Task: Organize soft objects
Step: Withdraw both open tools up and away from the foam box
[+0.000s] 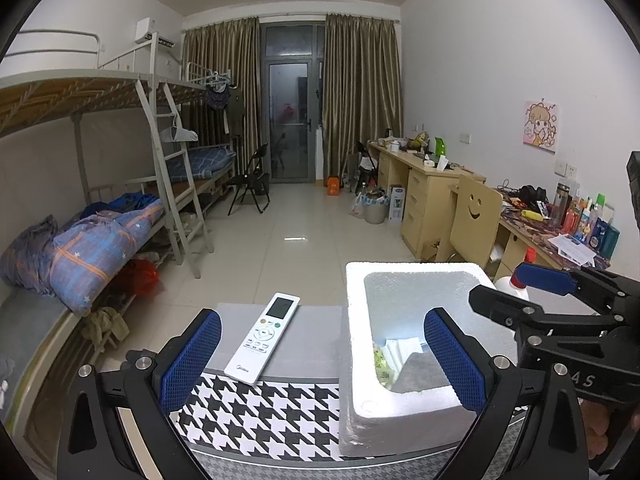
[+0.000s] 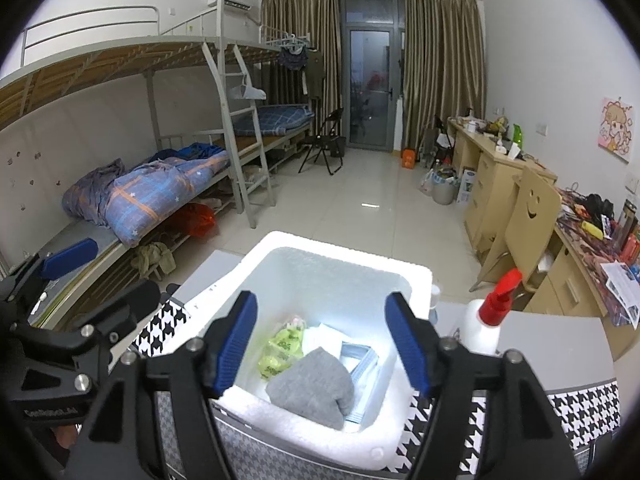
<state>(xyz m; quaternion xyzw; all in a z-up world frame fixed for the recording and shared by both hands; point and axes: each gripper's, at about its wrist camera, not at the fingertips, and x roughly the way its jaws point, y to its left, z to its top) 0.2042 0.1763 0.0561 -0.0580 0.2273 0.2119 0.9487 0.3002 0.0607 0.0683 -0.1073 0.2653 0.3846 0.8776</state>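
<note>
A white foam box (image 2: 280,424) (image 1: 356,320) stands on a houndstooth cloth (image 1: 260,412). Inside it lie a grey soft cloth (image 2: 312,388) (image 1: 416,372), a yellow-green plastic bag (image 2: 280,354), white tissue packs (image 2: 324,334) and a blue-edged folded item (image 2: 362,358). My right gripper (image 2: 322,346) is open and empty, held just above the box opening. My left gripper (image 1: 322,360) is open and empty, with its right finger over the box and its left finger over the cloth.
A white remote control (image 1: 262,338) lies on the table left of the box. A white spray bottle with a red nozzle (image 2: 486,320) stands right of the box. Bunk beds (image 1: 100,216) are at the left, desks (image 1: 424,184) and a chair (image 1: 474,216) at the right.
</note>
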